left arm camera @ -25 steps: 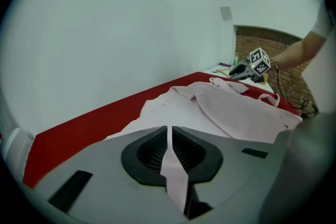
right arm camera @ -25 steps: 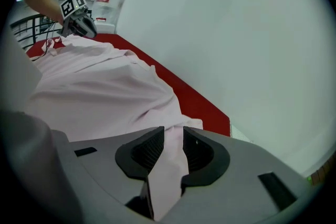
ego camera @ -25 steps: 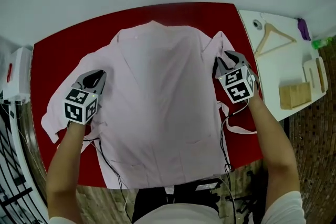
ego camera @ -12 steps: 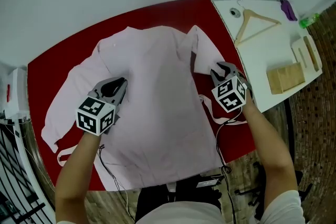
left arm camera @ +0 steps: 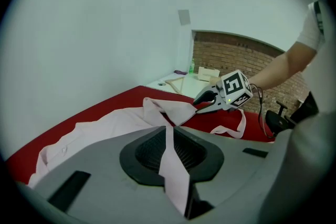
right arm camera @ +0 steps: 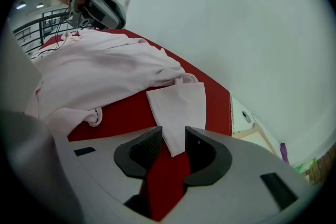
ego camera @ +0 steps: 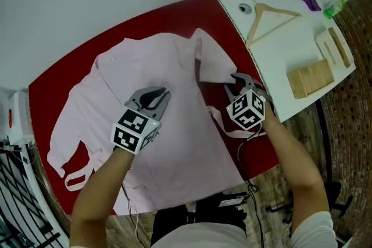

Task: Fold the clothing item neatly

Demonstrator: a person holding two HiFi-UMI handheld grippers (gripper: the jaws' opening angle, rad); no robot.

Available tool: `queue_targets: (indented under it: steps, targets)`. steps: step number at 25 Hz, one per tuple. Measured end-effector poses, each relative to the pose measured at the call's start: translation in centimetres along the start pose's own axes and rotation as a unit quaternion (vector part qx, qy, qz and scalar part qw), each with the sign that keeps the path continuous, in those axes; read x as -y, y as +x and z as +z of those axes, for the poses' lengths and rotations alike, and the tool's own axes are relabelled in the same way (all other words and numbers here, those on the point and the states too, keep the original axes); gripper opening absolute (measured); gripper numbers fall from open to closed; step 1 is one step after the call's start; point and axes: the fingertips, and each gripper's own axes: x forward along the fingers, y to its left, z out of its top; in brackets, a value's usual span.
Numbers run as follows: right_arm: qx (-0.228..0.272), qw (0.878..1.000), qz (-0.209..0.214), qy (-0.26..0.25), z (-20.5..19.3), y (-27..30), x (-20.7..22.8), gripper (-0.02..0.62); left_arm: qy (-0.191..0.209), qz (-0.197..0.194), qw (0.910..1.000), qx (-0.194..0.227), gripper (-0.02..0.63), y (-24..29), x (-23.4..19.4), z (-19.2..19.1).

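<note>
A pale pink shirt [ego camera: 180, 67] lies spread on the red table [ego camera: 163, 23]. My left gripper [ego camera: 152, 97] is over the shirt's middle, and in the left gripper view [left arm camera: 169, 134] it is shut on a fold of the shirt's cloth. My right gripper [ego camera: 237, 82] is at the shirt's right side, by the turned-in sleeve [ego camera: 212, 64]. Its jaws have just been opening. In the right gripper view [right arm camera: 174, 136] a corner of the sleeve [right arm camera: 178, 102] lies flat between them, with red table showing in the gap.
A white side table [ego camera: 279, 49] adjoins on the right with a wooden hanger [ego camera: 270, 17], a wooden block [ego camera: 311, 78] and a wooden holder [ego camera: 336, 46]. A pink loop of cloth [ego camera: 224, 125] lies near the table's front right edge. Cables trail from both grippers.
My left gripper has travelled right from the shirt's left side to its middle, drawing cloth with it. The right gripper shifted a little and its jaws parted from the sleeve.
</note>
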Motion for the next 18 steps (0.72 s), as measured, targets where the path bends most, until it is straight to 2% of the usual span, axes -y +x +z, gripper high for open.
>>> queue_targets:
  steps: [5, 11, 14, 18]
  targets:
    - [0.001, 1.0, 0.015, -0.001, -1.2, -0.2, -0.4, 0.126, 0.078, -0.021, 0.9964, -0.024, 0.101, 4.5, 3.4, 1.4]
    - [-0.003, 1.0, 0.024, -0.007, -2.2, 0.3, -0.7, 0.126, 0.137, -0.03, 0.9871, -0.077, 0.121, 9.9, 4.0, 0.9]
    - [-0.003, 1.0, 0.026, -0.003, -2.1, 0.6, -0.4, 0.124, 0.17, -0.041, 0.9791, -0.103, 0.124, 12.2, 4.2, 0.5]
    - [-0.001, 0.999, 0.035, 0.01, -2.0, 0.8, -0.3, 0.124, 0.225, -0.056, 0.9632, -0.136, 0.129, 14.6, 4.7, -0.3]
